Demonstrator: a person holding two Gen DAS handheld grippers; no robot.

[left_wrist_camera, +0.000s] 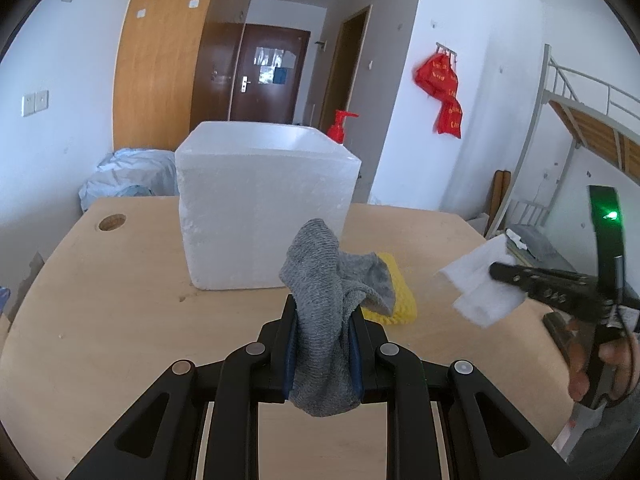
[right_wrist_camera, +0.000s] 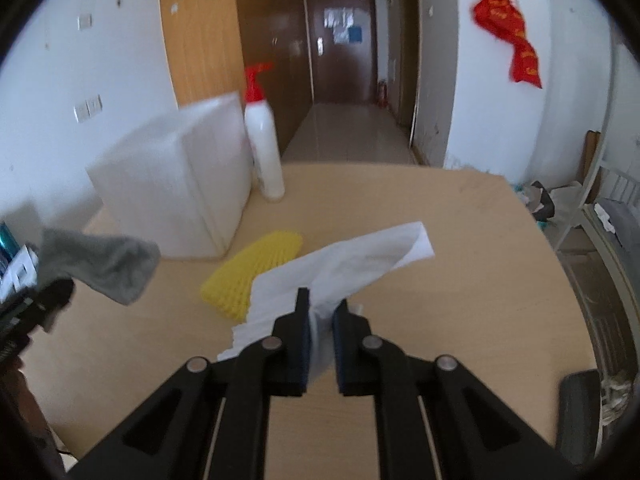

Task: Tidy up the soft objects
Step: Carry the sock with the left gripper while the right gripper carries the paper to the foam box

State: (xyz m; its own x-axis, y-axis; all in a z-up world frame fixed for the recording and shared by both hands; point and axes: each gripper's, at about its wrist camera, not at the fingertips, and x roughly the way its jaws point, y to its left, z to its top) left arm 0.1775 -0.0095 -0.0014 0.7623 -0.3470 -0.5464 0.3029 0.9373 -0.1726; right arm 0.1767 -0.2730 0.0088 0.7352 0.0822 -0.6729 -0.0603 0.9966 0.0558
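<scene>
Sock (left_wrist_camera: 320,300) sits clamped in your left gripper (left_wrist_camera: 322,320), lifted above the table (left_wrist_camera: 120,320), near the foam box (left_wrist_camera: 260,208). Your right gripper (right_wrist_camera: 320,312) pinches the white tissue (right_wrist_camera: 352,260), also off the table. Both look picked but not yet stowed. Only the yellow sponge (right_wrist_camera: 252,268) lies loose, just right of the box. I can't see whether anything is already inside the box.

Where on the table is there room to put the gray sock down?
Bare wood lies left of the foam box, by the round hole, and right of the yellow sponge. It is crowded between box and sponge, near the bottle.
</scene>
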